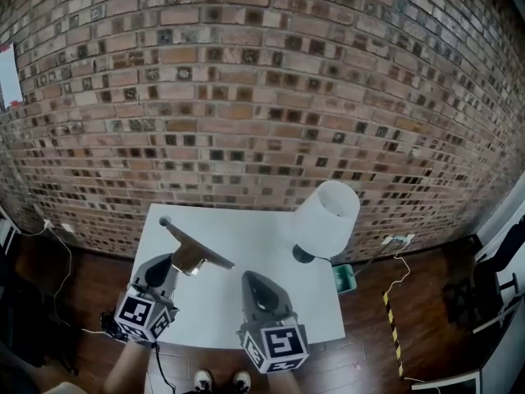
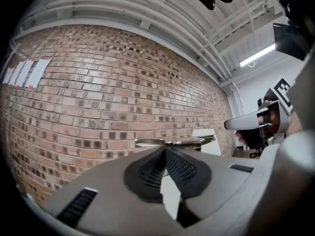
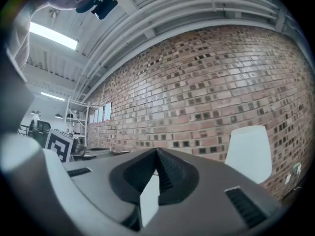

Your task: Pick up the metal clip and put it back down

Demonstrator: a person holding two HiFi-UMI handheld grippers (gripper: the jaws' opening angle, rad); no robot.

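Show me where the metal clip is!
Head view: the left gripper holds the metal clip over the table's left part, left of the white lamp.

Table (image 1: 246, 238): white and rectangular; it stood on the floor under the left gripper (image 1: 190, 263) and the right gripper (image 1: 256, 279).
Floor (image 1: 373, 335): dark wood boards.
Lamp (image 1: 326, 218): white shade on a dark base; it stood on the table ahead and to the right of the right gripper.
Green container (image 1: 343, 278): on the floor, just beside the table's edge, right of the right gripper.
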